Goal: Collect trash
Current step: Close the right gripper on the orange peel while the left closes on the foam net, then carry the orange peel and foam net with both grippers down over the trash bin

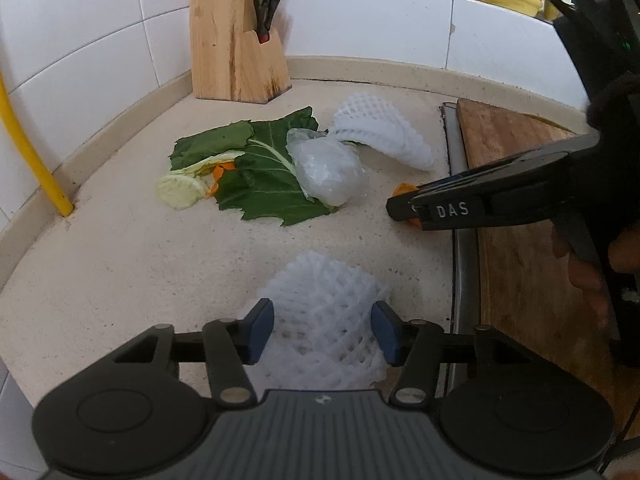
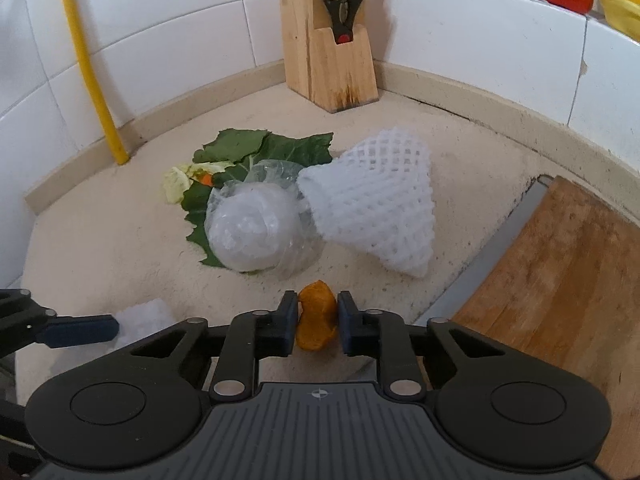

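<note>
While most of the trash lies loose on the desk, we have two pieces in hand and nothing yet put away, as far as we can see. No bin or bag shows in either view, so we cannot tell where the pieces are meant to go.

Our right claw is narrowed onto an orange peel that sits on the desk near the board; the pads look to touch both sides of it, and we judge the grip just made, with the peel not yet lifted. Our left claw stands about half open around a white foam net, the pads at its sides. The net bulges past them, so we judge it held.

Left to gather, farther back near the knife block:
- a second foam net, lying on its side;
- a crumpled clear plastic wrap, touching that net;
- green leaves under and behind the wrap;
- pale vegetable scraps and a bit of carrot at the leaves' left edge.

We judge the task early: two items gripped, four groups untouched, nothing disposed of.
</note>
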`<state>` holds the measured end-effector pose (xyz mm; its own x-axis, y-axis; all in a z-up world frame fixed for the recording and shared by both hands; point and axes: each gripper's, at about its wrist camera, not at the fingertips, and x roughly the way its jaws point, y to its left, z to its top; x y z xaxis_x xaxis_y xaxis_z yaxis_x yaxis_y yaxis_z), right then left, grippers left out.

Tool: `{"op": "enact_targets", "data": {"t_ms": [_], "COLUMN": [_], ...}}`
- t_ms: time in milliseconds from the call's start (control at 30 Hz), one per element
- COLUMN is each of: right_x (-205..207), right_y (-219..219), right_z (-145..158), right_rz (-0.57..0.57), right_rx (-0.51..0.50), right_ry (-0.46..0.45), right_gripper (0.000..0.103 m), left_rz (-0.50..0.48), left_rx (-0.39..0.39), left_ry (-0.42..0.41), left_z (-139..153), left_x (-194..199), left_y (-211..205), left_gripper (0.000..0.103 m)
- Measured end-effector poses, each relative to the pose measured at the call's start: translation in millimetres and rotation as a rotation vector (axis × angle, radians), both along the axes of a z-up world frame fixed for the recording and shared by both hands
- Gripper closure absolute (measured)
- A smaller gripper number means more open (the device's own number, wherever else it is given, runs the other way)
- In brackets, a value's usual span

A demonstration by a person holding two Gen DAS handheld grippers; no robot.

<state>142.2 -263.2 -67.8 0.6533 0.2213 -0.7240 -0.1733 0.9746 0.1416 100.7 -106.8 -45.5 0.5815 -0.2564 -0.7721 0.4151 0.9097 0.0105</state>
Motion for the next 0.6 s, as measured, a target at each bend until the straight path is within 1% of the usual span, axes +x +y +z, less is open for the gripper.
{"op": "enact_targets", "data": {"t_ms": [67,133,167,200,267,367,467,600], "right_x": [-4.8,-9.0,-11.7,-14.2,-20.2,-26.6,-33.0,-41.5], "right_y": [-1.5,-2.8,-4.1,-4.7,-6.0,-6.9,-6.1,-3.4], "right_z": [0.8,1.6,2.5,3.7,7.3,12.1,16.7,22.7], "right_rz": [-0.012,-0.018,-0.023,-0.024,-0.025,-0.027,-0.028,-0.03], "right_rx": [0.013,0.028,0.038,0.046,0.06,0.087,0.102,0.121], "right_ry": [0.001,0.009,0.012,0.014,0.012,0.009,0.002,-0.004], "right_gripper": [0.08,0.08,0.08,0.08,0.08,0.08,0.08,0.08], "left_rz": [-0.002,-0.004,-0.003,0.0,0.001,-0.003,0.003,0.012], "left_rx": [-0.001,-0.015,-0.029,-0.042,-0.047,-0.062,-0.092,-0.097], "left_ry": [0.0,0.004,0.012,0.02,0.022,0.027,0.038,0.023], "left_z": [1.8,3.8,4.5,5.4,6.8,9.7,13.5,18.5], "left_x": [-1.4,-2.6,-2.8,-3.1,-4.8,-8.1,-10.2,-14.9], "left_y": [1.2,3.6,5.2,6.6,7.3,9.0,13.8,19.3], "left_gripper": [0.063,0.071,0.078,0.08,0.084,0.092,0.095,0.096]}}
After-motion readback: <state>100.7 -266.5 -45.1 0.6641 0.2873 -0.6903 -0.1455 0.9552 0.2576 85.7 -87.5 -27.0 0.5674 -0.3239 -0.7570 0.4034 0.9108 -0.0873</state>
